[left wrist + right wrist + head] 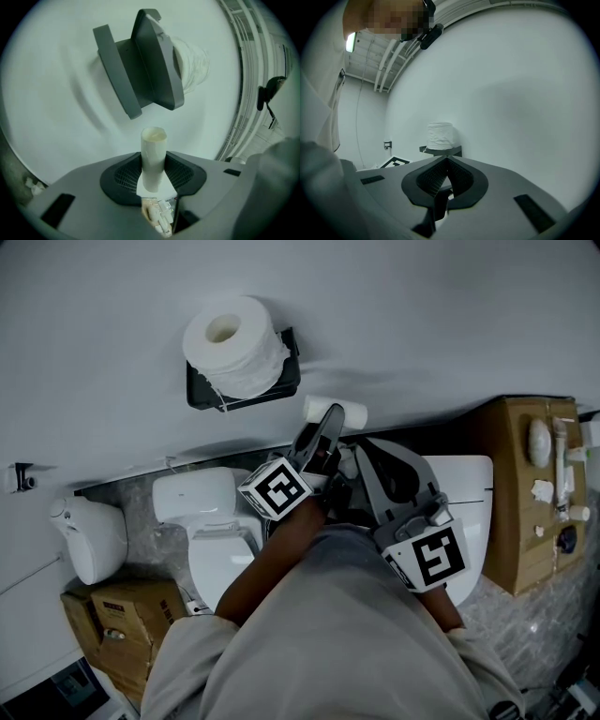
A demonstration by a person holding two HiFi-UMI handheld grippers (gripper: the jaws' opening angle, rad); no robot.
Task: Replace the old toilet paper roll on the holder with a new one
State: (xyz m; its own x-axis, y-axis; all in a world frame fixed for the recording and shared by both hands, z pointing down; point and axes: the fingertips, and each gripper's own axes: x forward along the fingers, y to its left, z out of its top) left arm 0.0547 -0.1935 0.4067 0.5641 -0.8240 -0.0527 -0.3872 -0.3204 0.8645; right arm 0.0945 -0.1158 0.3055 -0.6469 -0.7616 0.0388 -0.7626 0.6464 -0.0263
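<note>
Done: old tube off the holder, pinched by the left gripper.
Remaining: new roll ahead of that gripper, judged not yet mounted.
Right gripper: pressed together, empty.

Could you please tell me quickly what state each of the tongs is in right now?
The left tongs are closed on the bare tube.
The right tongs are shut, holding nothing.

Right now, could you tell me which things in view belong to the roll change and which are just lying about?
For the job:
empty cardboard tube, held in the left claw
full roll
black wall holder

Lying about:
toilet
cardboard box
</note>
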